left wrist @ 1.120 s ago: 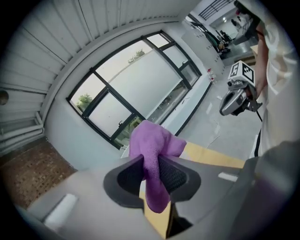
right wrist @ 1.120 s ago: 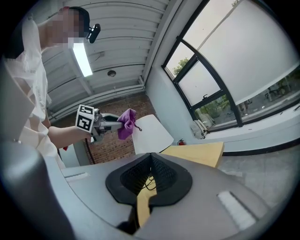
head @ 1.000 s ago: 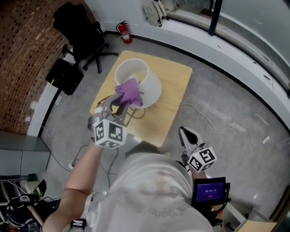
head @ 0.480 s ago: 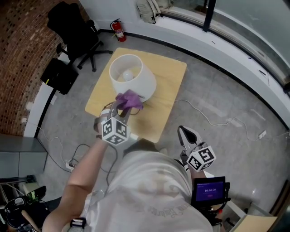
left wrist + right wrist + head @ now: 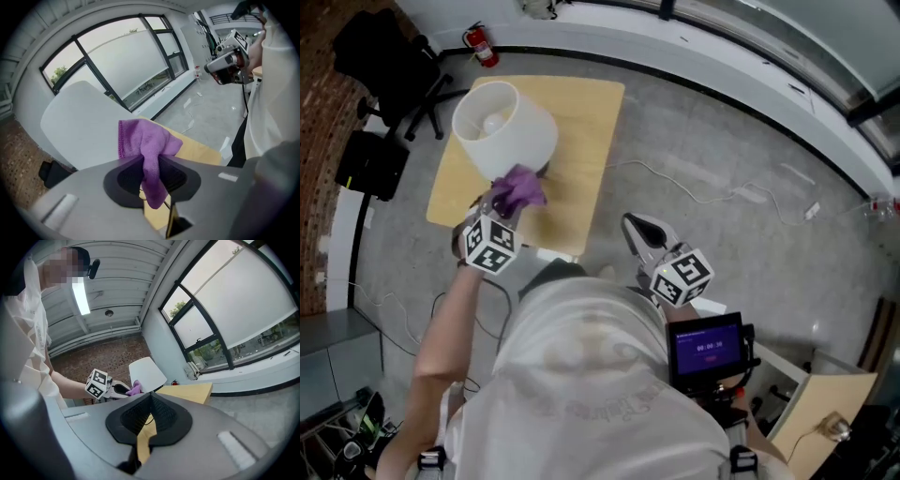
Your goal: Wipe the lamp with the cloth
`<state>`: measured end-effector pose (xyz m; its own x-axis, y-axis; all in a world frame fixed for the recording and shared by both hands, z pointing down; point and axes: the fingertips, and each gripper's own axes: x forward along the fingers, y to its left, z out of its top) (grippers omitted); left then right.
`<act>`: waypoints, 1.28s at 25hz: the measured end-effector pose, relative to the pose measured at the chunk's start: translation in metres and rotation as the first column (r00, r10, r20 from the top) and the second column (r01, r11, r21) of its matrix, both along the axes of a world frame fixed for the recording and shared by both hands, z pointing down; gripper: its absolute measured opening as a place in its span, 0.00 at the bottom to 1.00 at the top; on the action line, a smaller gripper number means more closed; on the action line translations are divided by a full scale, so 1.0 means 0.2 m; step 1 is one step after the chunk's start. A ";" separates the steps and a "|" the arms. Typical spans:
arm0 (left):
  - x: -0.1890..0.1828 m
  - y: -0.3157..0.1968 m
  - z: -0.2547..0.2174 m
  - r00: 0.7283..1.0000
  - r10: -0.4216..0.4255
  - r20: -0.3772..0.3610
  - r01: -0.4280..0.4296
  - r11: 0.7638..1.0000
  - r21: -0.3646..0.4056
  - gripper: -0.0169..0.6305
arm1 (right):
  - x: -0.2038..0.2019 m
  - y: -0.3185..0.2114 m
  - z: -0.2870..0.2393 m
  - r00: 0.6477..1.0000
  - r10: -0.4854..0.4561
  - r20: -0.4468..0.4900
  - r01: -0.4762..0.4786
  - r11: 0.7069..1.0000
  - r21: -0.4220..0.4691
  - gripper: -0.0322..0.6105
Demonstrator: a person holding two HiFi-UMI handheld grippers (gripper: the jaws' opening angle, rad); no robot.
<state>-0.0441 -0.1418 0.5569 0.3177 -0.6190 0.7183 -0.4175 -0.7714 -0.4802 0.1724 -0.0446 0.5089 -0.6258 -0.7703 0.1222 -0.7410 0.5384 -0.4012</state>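
The person's left arm reaches forward and down toward the wooden table [image 5: 586, 122]. The left gripper [image 5: 504, 204] tilts downward, its jaws pinched on a purple cloth [image 5: 521, 187] that bunches out ahead of them. The cloth sits at the lower near edge of the white lamp [image 5: 502, 127] shade, though I can't tell whether it touches. The right gripper [image 5: 637, 228] is held roughly level, well off to the side of the table over the floor, its jaws together on nothing. The lamp stands on the table's left part, and the right half is bare wood. A cable [image 5: 694, 192] trails across the floor beyond.
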 end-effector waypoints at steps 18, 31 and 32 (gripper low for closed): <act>0.05 -0.41 -1.05 0.980 0.200 0.014 -0.201 0.975 0.100 0.16 | -0.07 0.05 -0.03 1.000 -0.011 0.029 0.011 1.000 -0.010 0.07; 0.02 -0.63 -0.54 0.769 0.481 0.422 -0.308 0.856 -0.415 0.17 | -0.01 0.18 0.01 0.988 0.152 0.028 -0.150 0.988 -0.043 0.07; 0.03 -0.64 -0.53 0.797 0.445 0.409 -0.265 0.865 -0.426 0.16 | 0.00 0.18 0.02 0.986 0.161 0.029 -0.160 0.986 -0.044 0.07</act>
